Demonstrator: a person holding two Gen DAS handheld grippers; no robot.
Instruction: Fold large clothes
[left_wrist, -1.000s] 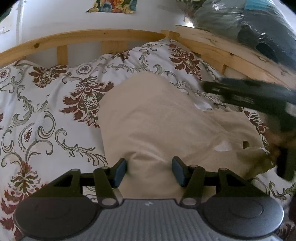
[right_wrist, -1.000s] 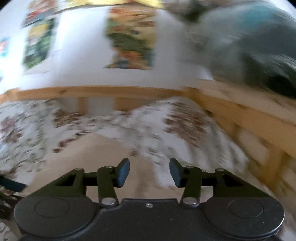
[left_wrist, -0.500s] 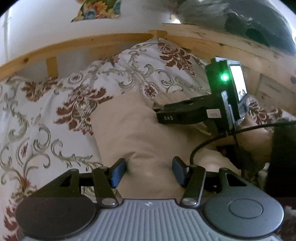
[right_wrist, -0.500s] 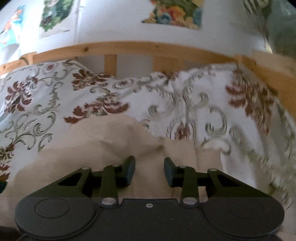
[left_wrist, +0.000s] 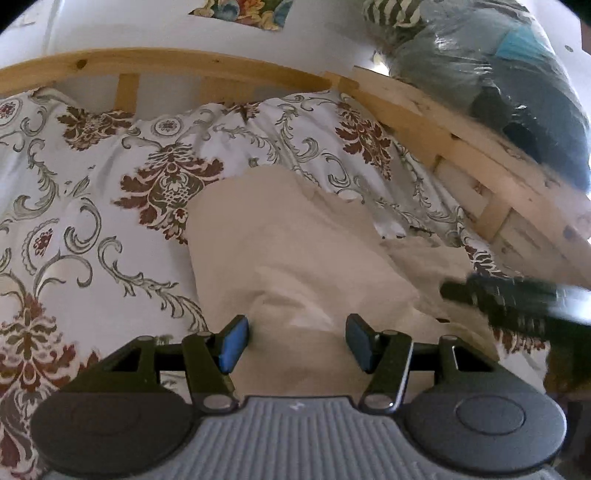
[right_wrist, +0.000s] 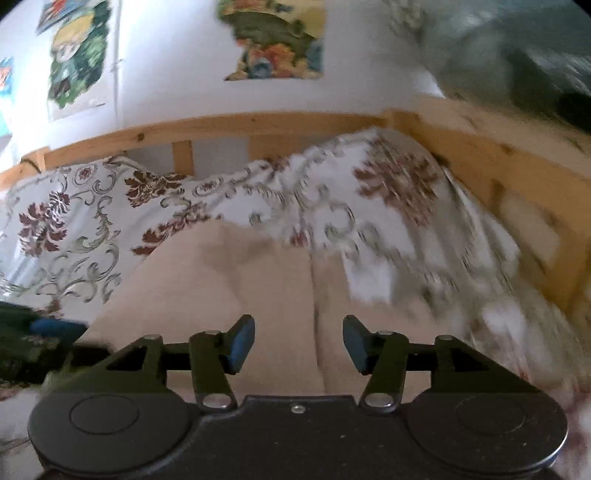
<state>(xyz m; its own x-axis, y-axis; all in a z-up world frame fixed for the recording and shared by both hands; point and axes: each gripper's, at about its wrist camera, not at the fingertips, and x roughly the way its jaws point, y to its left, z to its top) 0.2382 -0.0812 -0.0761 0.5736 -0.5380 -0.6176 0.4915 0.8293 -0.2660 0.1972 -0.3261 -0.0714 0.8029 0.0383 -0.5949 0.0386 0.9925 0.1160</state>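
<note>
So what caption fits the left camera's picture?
Open left hand-held gripper over a beige garment on a floral bedspread.

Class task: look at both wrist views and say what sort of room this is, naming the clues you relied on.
Most likely a bedroom. A wooden bed frame surrounds a floral duvet, a beige garment lies on it, and colourful posters hang on the white wall.

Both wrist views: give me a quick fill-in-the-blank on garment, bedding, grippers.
1. The beige garment lies on a ____-patterned bedspread.
2. Both the left gripper and the right gripper are ____.
3. The bed frame is made of ____.

Missing words: floral; open; wood
</note>
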